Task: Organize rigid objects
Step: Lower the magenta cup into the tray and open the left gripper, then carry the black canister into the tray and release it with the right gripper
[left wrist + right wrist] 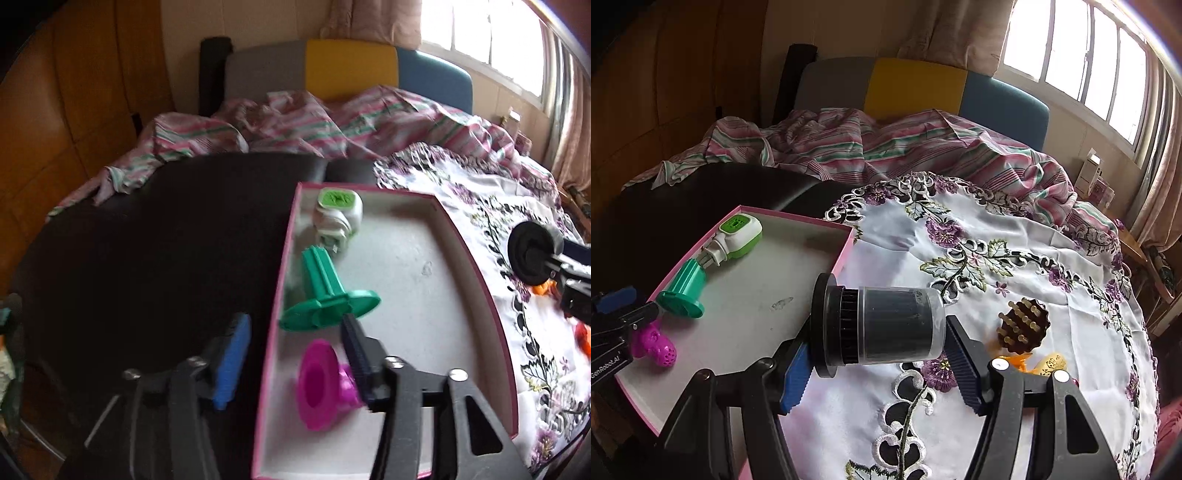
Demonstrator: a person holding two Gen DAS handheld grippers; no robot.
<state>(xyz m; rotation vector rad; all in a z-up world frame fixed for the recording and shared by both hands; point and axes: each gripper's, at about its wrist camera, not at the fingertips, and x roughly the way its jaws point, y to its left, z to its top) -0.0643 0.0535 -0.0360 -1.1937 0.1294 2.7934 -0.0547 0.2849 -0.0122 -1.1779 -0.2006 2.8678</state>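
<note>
Right gripper point(879, 373) clamps a black canister point(882, 326) endwise, long axis crosswise, just right of the pink tray point(798, 226). Left gripper point(291, 354) hangs open over the tray's near-left corner, above the magenta piece point(317, 384).

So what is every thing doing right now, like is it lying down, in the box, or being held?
Pink box: open, no lid on.
Green and white plug-in gadget: lying in the box's far corner.
Green spool: on its side in the box.
Magenta piece: on its side in the box.
Black jar: held sideways in the right gripper.
Left gripper: open over the box.
Brown comb-like disc: on the tablecloth.
</note>
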